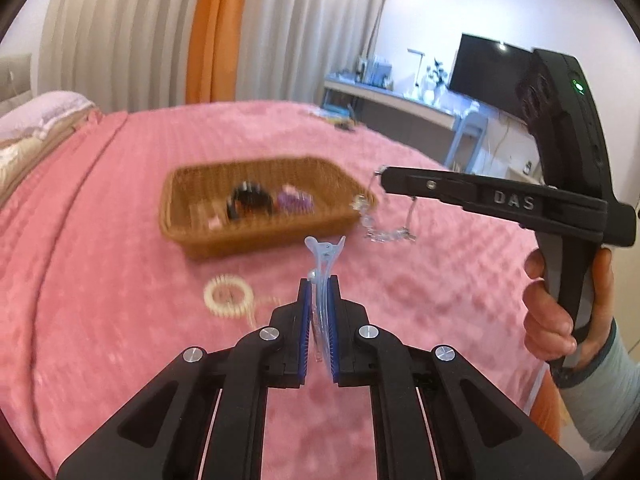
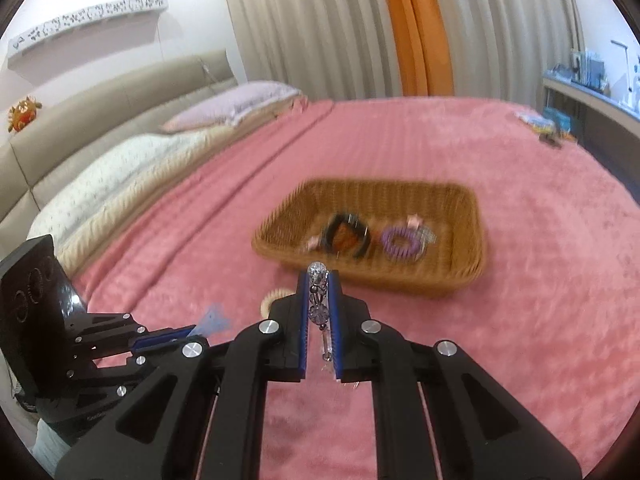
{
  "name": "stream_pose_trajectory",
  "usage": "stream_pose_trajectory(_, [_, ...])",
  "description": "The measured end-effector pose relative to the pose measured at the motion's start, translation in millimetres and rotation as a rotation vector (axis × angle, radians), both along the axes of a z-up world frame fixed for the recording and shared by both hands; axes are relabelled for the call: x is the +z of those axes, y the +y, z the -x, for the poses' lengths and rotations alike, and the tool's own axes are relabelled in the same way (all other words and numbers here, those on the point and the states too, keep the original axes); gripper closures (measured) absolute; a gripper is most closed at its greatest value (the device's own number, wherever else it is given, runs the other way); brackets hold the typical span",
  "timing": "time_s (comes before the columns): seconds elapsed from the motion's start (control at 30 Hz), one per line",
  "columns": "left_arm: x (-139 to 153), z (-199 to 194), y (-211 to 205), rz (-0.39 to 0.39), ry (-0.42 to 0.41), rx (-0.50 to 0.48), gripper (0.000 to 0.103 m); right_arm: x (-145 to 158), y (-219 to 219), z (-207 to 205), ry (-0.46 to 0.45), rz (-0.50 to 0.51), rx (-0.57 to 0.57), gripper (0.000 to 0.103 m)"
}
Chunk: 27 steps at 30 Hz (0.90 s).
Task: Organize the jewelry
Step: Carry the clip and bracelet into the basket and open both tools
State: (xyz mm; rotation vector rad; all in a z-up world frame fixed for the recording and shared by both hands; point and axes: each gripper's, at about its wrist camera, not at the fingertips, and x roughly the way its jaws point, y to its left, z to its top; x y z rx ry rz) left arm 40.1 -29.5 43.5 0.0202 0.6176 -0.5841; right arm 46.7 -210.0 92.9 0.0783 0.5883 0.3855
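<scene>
My left gripper [image 1: 319, 280] is shut on a light blue hair clip [image 1: 325, 256], held above the pink bedspread in front of the wicker basket [image 1: 192, 204]. My right gripper [image 2: 319, 278] is shut on a clear beaded bracelet [image 2: 318, 300]; in the left wrist view the bracelet [image 1: 374, 220] dangles from the right gripper [image 1: 382, 178] beside the basket's right corner. The basket [image 2: 472, 240] holds a black hair claw [image 2: 346, 234], a purple coil hair tie [image 2: 400, 242] and small pink pieces. A cream coil hair tie [image 1: 228, 294] lies on the bed in front of the basket.
The pink bedspread [image 2: 520, 340] covers the bed. Pillows [image 2: 236, 106] and a beige headboard [image 2: 100, 92] are at the left. Small items [image 2: 544, 124] lie at the bed's far right edge. A desk with a monitor [image 1: 488, 68] stands beyond.
</scene>
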Motion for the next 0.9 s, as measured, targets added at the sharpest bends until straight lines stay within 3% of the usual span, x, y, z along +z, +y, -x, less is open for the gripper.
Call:
stream_pose_trajectory(0.17, [21,-35,0,0.028,-0.035,0.052,0.097,27,-9,-20,-0.051,-0.011,-0.039,0.095])
stream_pose_trajectory(0.37, [29,-97,-1,0.057,-0.016,0.122,0.097,35,-17,-71,-0.039,-0.025,-0.081,0.095])
stream_pose_trajectory(0.6, [11,-163,-6,0.079,0.030,0.181,0.097,11,-15,-136,0.032,-0.008,-0.116,0.095])
stream_pose_trajectory(0.9, [-27,-204,-2,0.085,0.096,0.207,0.097,-40,-18,-192,0.135,0.008,-0.153,0.095])
